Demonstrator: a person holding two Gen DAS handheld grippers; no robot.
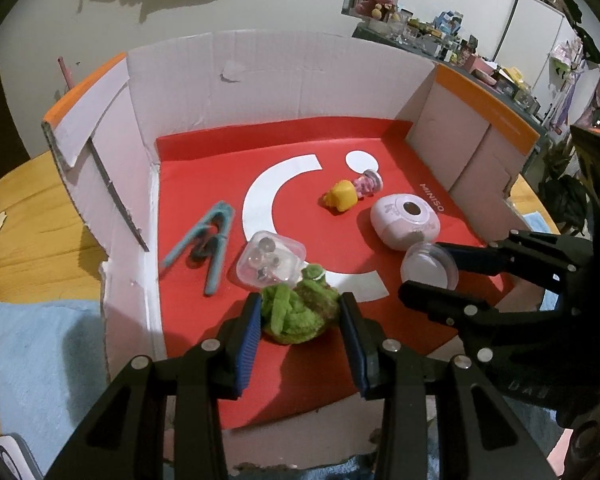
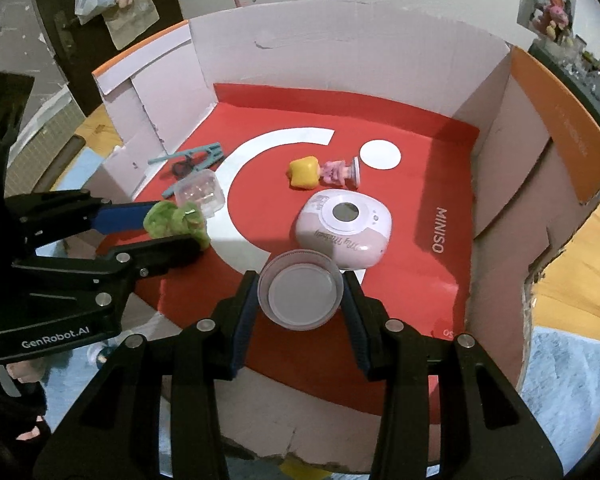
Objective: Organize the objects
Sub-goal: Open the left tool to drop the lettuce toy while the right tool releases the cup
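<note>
A cardboard box (image 1: 260, 88) with a red liner holds the objects. My left gripper (image 1: 302, 316) is shut on a green fuzzy scrunchie (image 1: 296, 312), low over the liner near the box's front; the right wrist view shows that scrunchie (image 2: 172, 220) at the left. My right gripper (image 2: 300, 300) is shut on a small round clear container (image 2: 300, 292), just in front of a pink rounded device (image 2: 344, 228). From the left wrist the container (image 1: 428, 270) sits at the right, between the right gripper's fingers.
On the liner lie a teal clip (image 1: 208, 240), a clear plastic case of beads (image 1: 270, 258) and a yellow-headed figurine (image 1: 348, 194). The box stands on a wooden table (image 1: 32, 240) with a blue cloth (image 1: 40, 360) at front left. Cluttered shelves fill the back right.
</note>
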